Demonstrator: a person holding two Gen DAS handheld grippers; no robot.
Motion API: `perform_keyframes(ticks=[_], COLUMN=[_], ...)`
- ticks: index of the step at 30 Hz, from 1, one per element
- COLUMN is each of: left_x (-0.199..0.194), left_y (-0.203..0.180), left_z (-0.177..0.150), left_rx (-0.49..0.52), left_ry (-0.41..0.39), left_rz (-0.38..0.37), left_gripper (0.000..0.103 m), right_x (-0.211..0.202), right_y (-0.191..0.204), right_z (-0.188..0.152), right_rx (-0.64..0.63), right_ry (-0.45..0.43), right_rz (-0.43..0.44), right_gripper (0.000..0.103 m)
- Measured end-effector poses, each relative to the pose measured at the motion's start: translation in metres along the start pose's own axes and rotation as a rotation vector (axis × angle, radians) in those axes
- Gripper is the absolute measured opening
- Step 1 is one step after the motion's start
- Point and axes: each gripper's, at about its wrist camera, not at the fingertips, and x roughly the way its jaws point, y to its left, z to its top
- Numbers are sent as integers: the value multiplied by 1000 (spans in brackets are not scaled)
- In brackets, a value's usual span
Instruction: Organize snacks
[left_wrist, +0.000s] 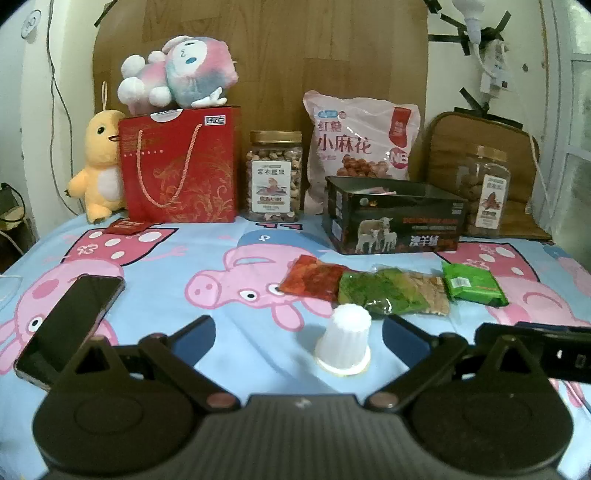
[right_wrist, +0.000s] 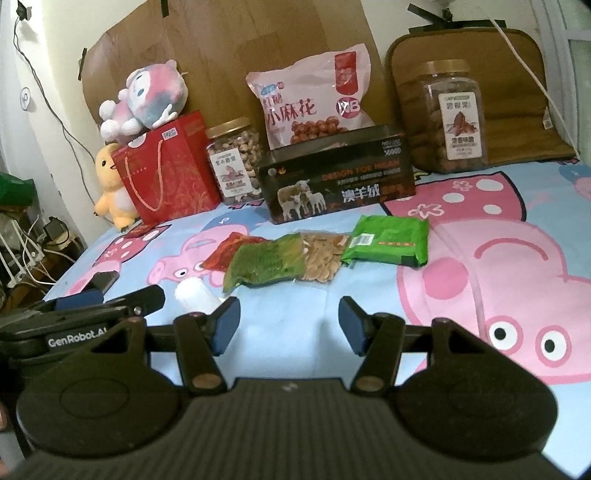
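Both my claws, left gripper (left_wrist: 299, 332) and right gripper (right_wrist: 289, 320), gape empty; next, reach the red plastic snack packet (right_wrist: 231, 251) for the open black tin box (right_wrist: 338, 173).

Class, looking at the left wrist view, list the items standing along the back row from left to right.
Yellow duck plush → red gift bag → nut jar → pink snack bag → black tin box → second jar.

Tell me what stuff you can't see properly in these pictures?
- Inside of the black box: both views, its own walls hide most of it.
- Yellow duck toy: right view, the red gift bag covers part.
- Phone: right view, mostly behind the left tool.
- Jar labels' small print: blurred.
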Motion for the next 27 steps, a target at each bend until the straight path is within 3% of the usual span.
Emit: perform_keyframes(ticks=[7, 12, 14, 17, 21, 27], left_x=[-18, -12, -6, 5, 24, 44], left_y=[32, 70, 75, 68, 50, 24], left_z=[-7, 2, 5, 9, 11, 11], left_rx=[-19, -170, -198, -154, -83, 39], left_ry=[-47, -2, 11, 13, 28, 63], left_rz=[-118, -297, -341, -369, -392, -383], left_gripper=[99, 94, 87, 76, 75, 66], right_x=[6, 15, 21, 31, 51, 78], right_y=[6, 16, 21, 31, 46, 61], right_z=[-1, -5, -7, -9, -7, -7], right_rx=[-32, -79, -98, -148, -219, -324], right_ry=[21, 43, 61, 87, 106, 117], right_rz=[17, 50, 67, 90, 133, 155], right_gripper=[61, 61, 61, 61, 61, 55])
